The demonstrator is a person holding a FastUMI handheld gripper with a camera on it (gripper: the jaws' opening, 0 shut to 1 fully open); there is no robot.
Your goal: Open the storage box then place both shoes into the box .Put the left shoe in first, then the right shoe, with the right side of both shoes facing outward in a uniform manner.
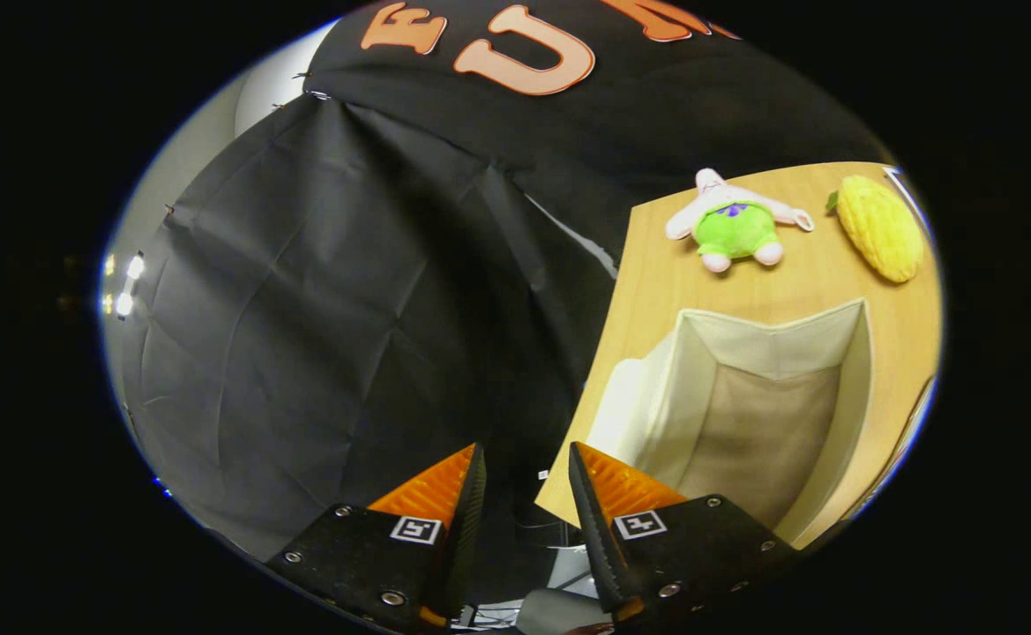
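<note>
**Fingers Hanging Off the Bench Edge, Open Box Lying to Their Right**

The gripper [526, 481] is hovering at the lower centre of the frame with its fingers parted and grasping nothing; dark cloth and the bench edge are showing through the gap between them. The right finger is overlapping the near left corner of the bench [656, 282], while the left finger is hanging over the black wall beyond the edge.

The box [850, 388] is sitting in the lower right of the frame, ahead of and to the right of the fingers, its near corner just beyond the right fingertip. Its mouth is standing open and its pale lining and tan floor are showing, with no shoe lying inside. Its long axis is running away from the fingers toward the upper right.

Beyond the box, in the upper right, a plush toy [734, 225] in green is lying on the bench, and a yellow corn-like toy [878, 227] is resting just beside it, both well apart from the fingers.

Judging by the open, empty box, the opening step is looking done and the left shoe is not yet in. Whatever comes next, the box is lying rightward and forward of the fingers.
</note>
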